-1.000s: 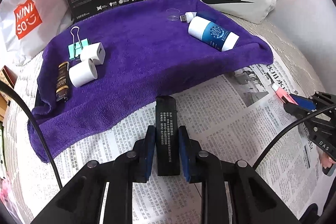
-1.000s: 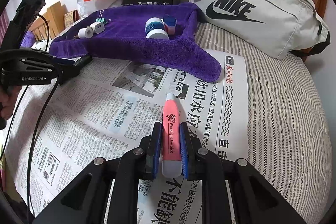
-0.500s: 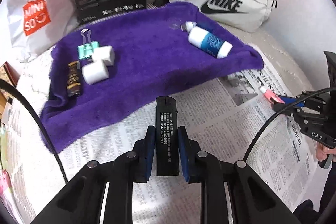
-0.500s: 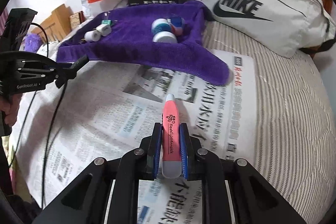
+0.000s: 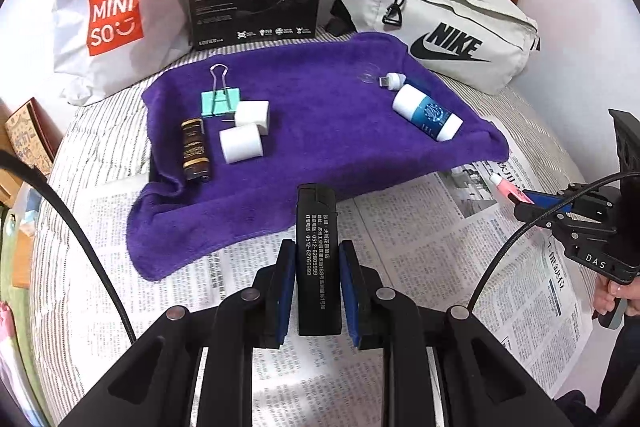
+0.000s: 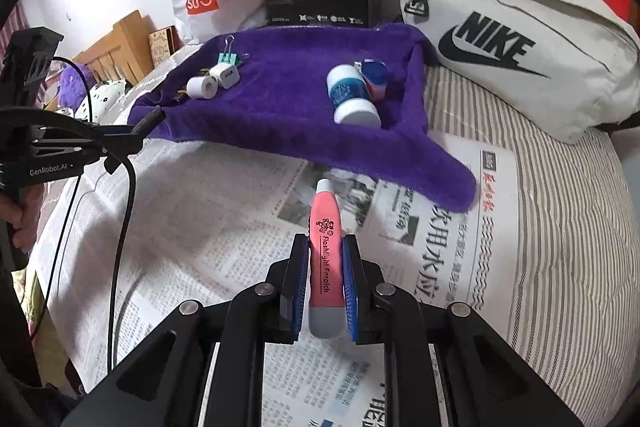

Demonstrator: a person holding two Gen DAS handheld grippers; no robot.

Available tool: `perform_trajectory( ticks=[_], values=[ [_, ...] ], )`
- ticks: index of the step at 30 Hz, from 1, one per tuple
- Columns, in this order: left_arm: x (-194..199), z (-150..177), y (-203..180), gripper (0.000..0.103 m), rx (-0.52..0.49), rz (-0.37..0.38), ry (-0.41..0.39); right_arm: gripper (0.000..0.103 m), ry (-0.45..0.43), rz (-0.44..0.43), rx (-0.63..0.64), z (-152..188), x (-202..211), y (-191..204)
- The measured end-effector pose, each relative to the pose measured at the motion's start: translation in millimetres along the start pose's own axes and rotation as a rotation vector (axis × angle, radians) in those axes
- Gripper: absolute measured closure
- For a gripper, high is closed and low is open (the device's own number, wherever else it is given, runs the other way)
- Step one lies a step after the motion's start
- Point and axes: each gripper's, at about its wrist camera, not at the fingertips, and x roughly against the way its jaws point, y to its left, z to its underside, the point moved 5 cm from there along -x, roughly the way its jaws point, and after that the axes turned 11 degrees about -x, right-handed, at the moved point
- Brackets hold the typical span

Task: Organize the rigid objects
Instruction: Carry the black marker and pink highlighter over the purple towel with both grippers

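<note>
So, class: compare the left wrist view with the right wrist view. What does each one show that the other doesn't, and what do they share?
Only the left wrist view shows the black lighter clamped in the left gripper, and the brown tube lying clear on the towel.

Only the right wrist view shows the wooden headboard and the label on the pink flashlight earpick held by the right gripper.

Both show the purple towel, mint binder clip, blue-and-white bottle, Nike bag and newspaper.
</note>
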Motion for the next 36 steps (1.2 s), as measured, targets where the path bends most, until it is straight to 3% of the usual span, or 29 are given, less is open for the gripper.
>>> perform_trajectory(
  ticks=[18,27,36],
  values=[
    [1.8,-23.9,22.9,0.082,0.021,0.035,-0.03,0.086,-0.026,-0.039,0.035,-42.5,-3.8,28.4],
    [-21.8,-45.6,33.8,0.082,0.014,0.061,-0.005,0.086,-0.043,-0.05,0.033,-76.2,-17.3,34.7],
    [-50.0,-64.0,41.8,0.082,0.004,0.091,0.024,0.086,-0.012,-0.046,0.046,-106.9,-55.8,38.5]
  ],
)
